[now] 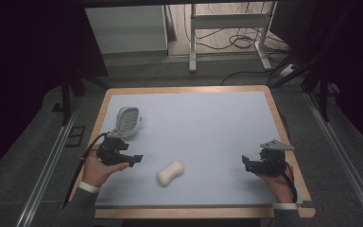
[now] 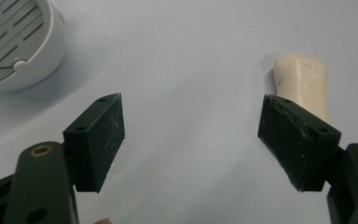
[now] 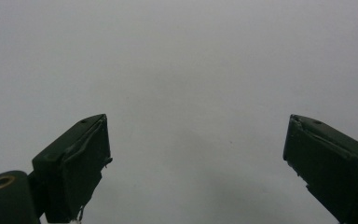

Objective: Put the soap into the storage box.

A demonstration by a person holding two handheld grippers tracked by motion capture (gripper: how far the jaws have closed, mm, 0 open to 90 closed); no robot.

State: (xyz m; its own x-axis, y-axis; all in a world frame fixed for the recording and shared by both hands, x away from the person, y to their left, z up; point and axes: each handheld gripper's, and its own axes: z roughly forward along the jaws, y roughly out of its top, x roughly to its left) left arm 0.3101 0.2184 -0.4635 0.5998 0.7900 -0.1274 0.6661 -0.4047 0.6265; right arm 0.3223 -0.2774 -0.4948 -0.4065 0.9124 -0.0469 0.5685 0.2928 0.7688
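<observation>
Both my tongs, left [image 1: 133, 160] and right [image 1: 246, 163], are spread and empty, and I fear the smooth soap bar [image 1: 170, 172] slips sideways if the left tongs pinch its narrow waist badly.

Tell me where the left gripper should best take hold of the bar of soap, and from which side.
Probably across the narrow waist of the bar of soap, coming down from above. It lies flat on the table, pinched in at the middle. The left gripper is open and beside it, so the jaws should straddle the waist.

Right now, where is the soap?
In the high view the soap lies on the table's near-left part, just right of the left gripper and nearer than the white soap dish.
</observation>
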